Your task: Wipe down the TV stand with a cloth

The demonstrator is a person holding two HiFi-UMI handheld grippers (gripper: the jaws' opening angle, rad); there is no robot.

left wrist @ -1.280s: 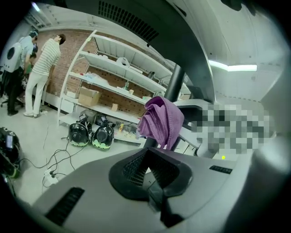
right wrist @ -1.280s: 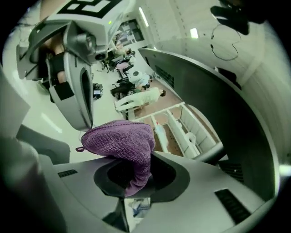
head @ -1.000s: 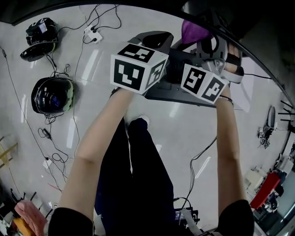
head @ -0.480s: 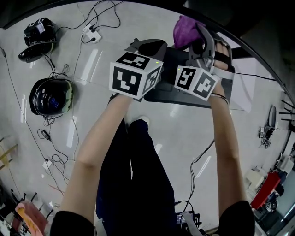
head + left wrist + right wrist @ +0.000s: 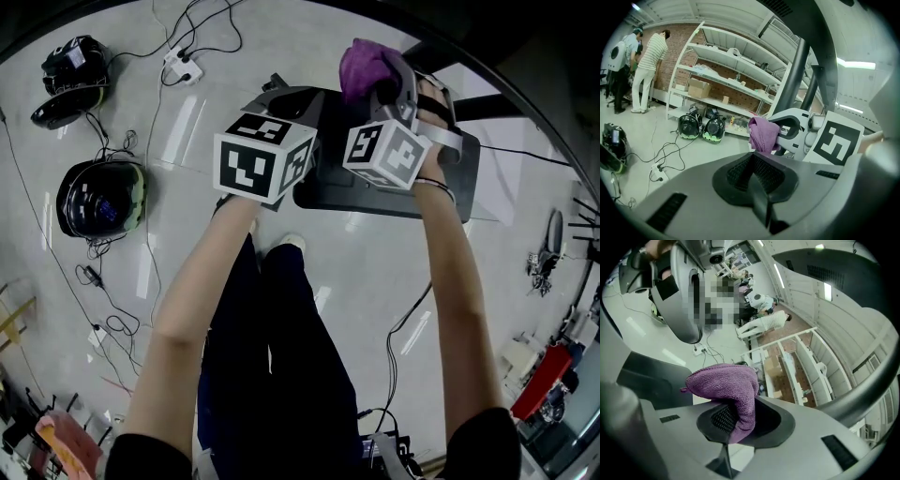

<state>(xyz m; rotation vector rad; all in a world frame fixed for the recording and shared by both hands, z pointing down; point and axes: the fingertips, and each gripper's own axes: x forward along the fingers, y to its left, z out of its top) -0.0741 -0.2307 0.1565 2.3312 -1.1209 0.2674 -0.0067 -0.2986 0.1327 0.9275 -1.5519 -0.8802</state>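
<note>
Workshop room, pale glossy floor [image 5: 375,281], trailing cables [image 5: 92,272] and a helmet [image 5: 98,197] off to the left, open shelving [image 5: 726,70] along the far brick wall. The TV stand shows as a flat black base plate [image 5: 459,164] on the floor in front of the person, with a dark upright pole [image 5: 794,79] rising at its far side. The right gripper [image 5: 727,420] has its jaws clamped on the purple cloth [image 5: 724,383], which bunches up and out over the pads. From the head view the cloth sits at the far edge of the base, near the pole. It looks raised off the plate, though contact with the pole cannot be settled from these views. The left gripper [image 5: 755,176] has its jaws together with nothing between them, and it hangs just left of the right one above the near-left part of the base. On progress, the cloth is in hand and brought to the stand, so the fetching part looks done. No surface reads as visibly wiped or unwiped, since the black plate shows no streaks or dust either way. By my reckoning the wipe itself is mostly ahead, covering the base plate, then the pole and any upper parts out of frame.
</note>
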